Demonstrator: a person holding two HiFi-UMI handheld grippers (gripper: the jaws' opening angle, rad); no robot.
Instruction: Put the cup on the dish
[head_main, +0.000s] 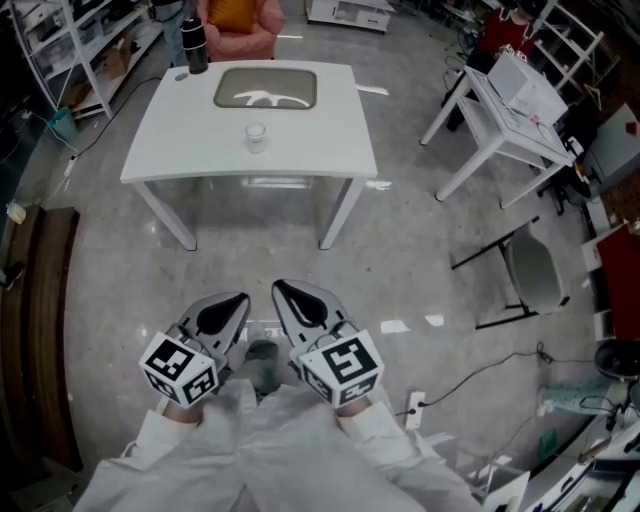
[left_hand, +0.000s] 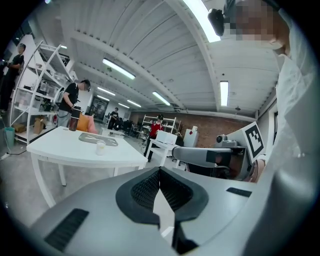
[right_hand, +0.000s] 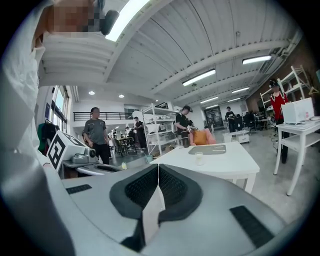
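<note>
A white table (head_main: 160, 150) stands ahead of the person, with a stretch of polished floor (head_main: 250, 265) between it and both grippers. At its far left corner stands a black bottle (head_main: 194, 45), and beyond the far edge is something orange and pink (head_main: 238, 20). To the right stands a second white table (head_main: 500, 135) bearing a white box (head_main: 525, 85), and nearer, a folding chair (head_main: 535, 275). Shelves (head_main: 70, 40) run along the left, and a cable ends in a power strip (head_main: 415, 408) at lower right.

The cup (head_main: 256, 137) is a small clear glass. It stands upright near the table's middle, just on the near side of the dish (head_main: 265, 87) and apart from it. The dish is a grey rectangular tray with rounded corners, and pale streaks show on its flat bottom.

The left gripper (head_main: 236, 302) and the right gripper (head_main: 285, 292) are held side by side low in the head view, well short of the table. Each has its jaws closed pad to pad, with nothing between them.
</note>
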